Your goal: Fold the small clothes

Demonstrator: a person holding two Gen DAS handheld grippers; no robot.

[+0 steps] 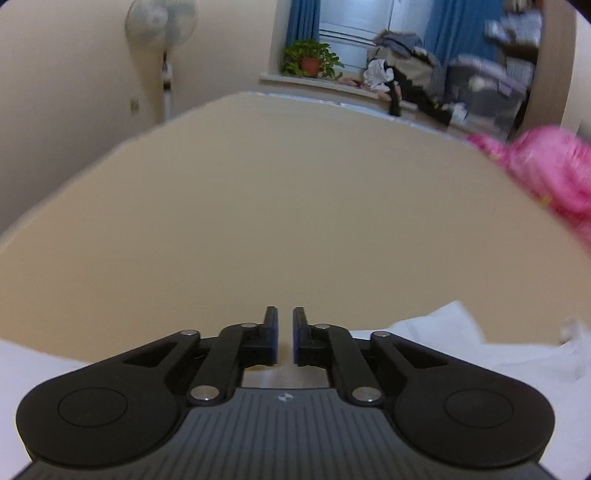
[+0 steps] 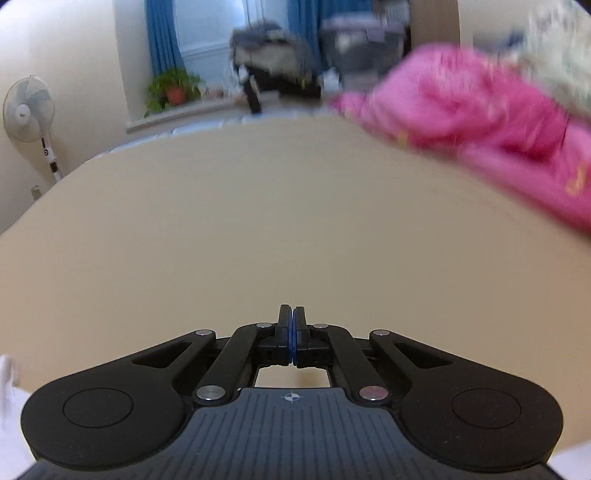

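Observation:
A white garment (image 1: 461,332) lies on the tan table (image 1: 258,203) under and to both sides of my left gripper (image 1: 285,325). That gripper is all but shut: only a thin slit shows between its blue pads, with bare table in it and no cloth. In the right wrist view my right gripper (image 2: 291,325) is shut, pads touching, nothing between them, over bare table (image 2: 221,221). White cloth (image 2: 7,387) shows at the lower left corner there. A blurred pink garment (image 1: 546,166) (image 2: 480,110) lies at the table's far right.
Beyond the table's far edge is a window ledge with a potted plant (image 1: 310,59) (image 2: 173,88) and a heap of clothes and boxes (image 1: 406,66) (image 2: 269,48). A standing fan (image 1: 162,22) (image 2: 27,109) is at the left wall. Pale patterned cloth (image 2: 554,55) lies behind the pink garment.

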